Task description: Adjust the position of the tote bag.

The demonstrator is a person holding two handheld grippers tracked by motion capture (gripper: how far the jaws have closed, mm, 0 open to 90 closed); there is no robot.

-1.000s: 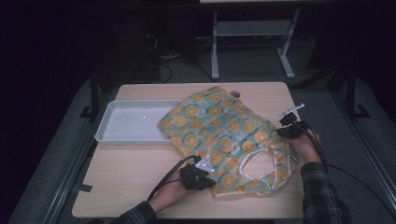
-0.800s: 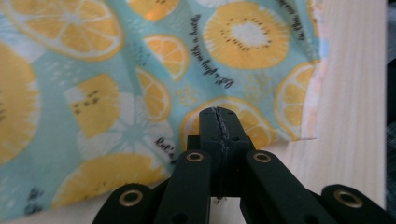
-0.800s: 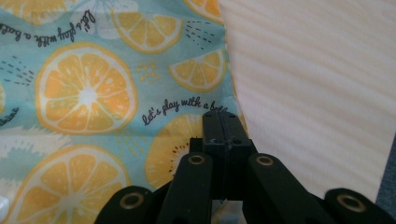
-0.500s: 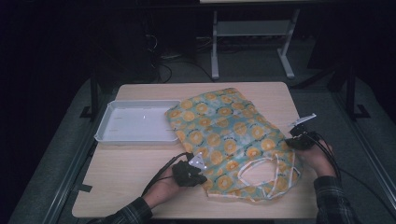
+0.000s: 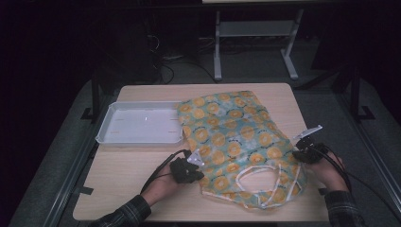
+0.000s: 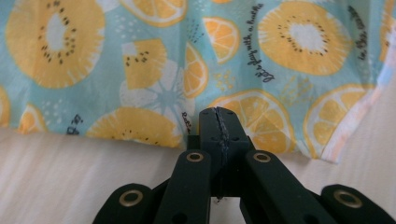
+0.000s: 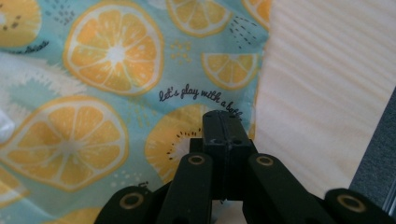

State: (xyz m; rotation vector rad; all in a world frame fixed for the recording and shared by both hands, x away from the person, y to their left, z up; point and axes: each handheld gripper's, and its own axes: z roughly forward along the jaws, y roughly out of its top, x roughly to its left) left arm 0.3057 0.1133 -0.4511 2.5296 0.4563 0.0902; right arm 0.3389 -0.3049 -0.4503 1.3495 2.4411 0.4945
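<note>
One fruit-print tote bag lies flat on the wooden table, just right of one white tray. Two grippers flank it: the left gripper and right gripper each pinch a bag edge, jaws closed.

**Left gripper at bag's edge**

Black two-jaw left gripper w/ jaws pressed together, tips at the lower edge of a light-blue fabric bag printed w/ orange citrus slices & kiwi halves. Whether cloth is pinched: can't tell. Pale wooden table below; bag's pale trim hangs at right.
</note>
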